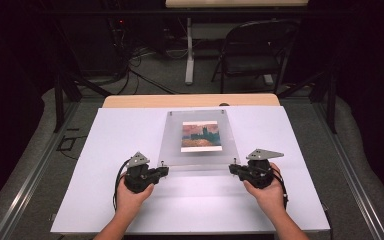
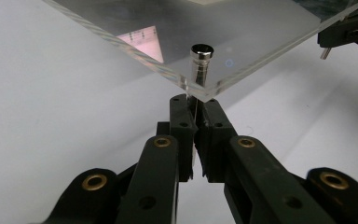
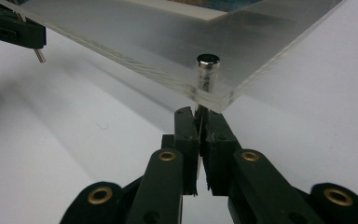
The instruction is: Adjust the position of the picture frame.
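A clear acrylic picture frame with a small painting in it sits mid-table, its near edge towards me. My left gripper is shut on the thin shank of the bolt at the near left corner, just under the plate. My right gripper is shut the same way on the bolt at the near right corner of the plate. Each gripper view looks along its shut jaws, left gripper and right gripper, and shows the other gripper far off at the opposite corner.
The frame lies on a white board over a wooden table. Beyond the table stand a folding chair and a table leg, with cables on the floor. Metal rails run along both sides.
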